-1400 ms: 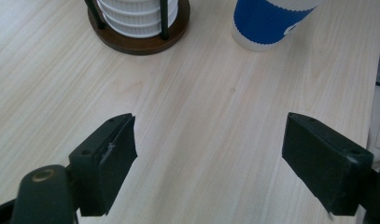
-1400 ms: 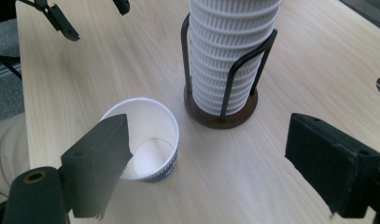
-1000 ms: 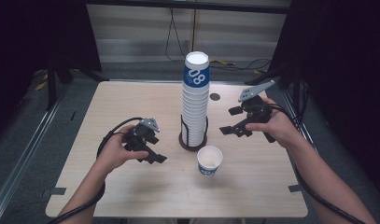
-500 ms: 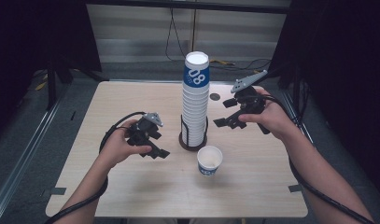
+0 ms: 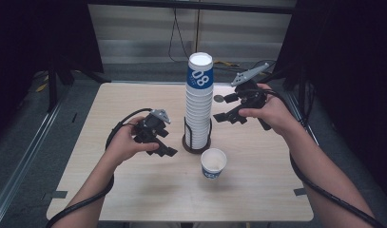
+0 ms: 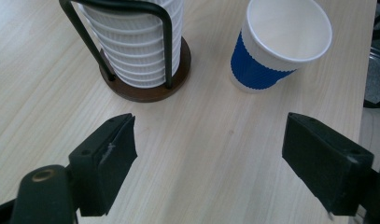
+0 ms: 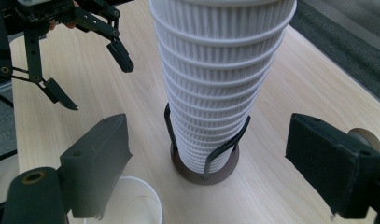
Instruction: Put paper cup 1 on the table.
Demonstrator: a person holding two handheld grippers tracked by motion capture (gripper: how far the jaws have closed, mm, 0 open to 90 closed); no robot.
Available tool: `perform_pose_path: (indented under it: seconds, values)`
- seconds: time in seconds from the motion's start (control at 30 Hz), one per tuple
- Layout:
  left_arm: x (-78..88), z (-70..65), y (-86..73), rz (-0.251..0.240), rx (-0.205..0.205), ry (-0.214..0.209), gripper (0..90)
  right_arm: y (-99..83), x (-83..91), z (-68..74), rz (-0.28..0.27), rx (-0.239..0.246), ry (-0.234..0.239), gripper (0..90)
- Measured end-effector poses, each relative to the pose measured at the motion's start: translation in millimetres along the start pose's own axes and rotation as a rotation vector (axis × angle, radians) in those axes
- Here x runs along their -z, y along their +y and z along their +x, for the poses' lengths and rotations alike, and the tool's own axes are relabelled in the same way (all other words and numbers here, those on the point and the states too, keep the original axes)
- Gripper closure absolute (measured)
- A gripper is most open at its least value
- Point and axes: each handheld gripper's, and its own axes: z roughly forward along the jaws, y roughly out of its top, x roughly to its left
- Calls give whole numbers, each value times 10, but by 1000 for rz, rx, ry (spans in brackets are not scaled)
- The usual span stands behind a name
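Jaws of right gripper (image 5: pixel 227 107) are spread wide, nothing between them, and are aimed at the stack of cups (image 5: pixel 198 102), which stands upright in its wire holder (image 7: pixel 204 159) at tabletop centre. Left gripper (image 5: pixel 165 144) is also released, lower down & nearer the single cup (image 5: pixel 213 164).

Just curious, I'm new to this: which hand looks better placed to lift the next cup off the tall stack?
Probably the right: its open claw sits level with the stack, while the left claw hangs low by the base.

1 cup stack (image 5: pixel 199 107) in 1 holder (image 5: pixel 197 142), 1 loose cup (image 5: pixel 214 164), 2 claws.
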Motion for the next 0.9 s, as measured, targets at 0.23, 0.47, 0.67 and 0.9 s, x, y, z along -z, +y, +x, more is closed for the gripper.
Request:
perform_pose_path:
  seconds: [0.23,0.47,0.67,0.9]
  values:
    - [50,37,78,-9,-3,1,175,91,-21,-10,-3,1,0,129]
    - [100,71,181,-18,-4,0,173,217,-33,-38,-12,5,-2,129]
    - [112,101,251,-25,9,6,173,298,-53,-47,-10,11,-9,129]
    - [134,117,336,-37,14,10,173,354,-55,-60,-20,10,-9,129]
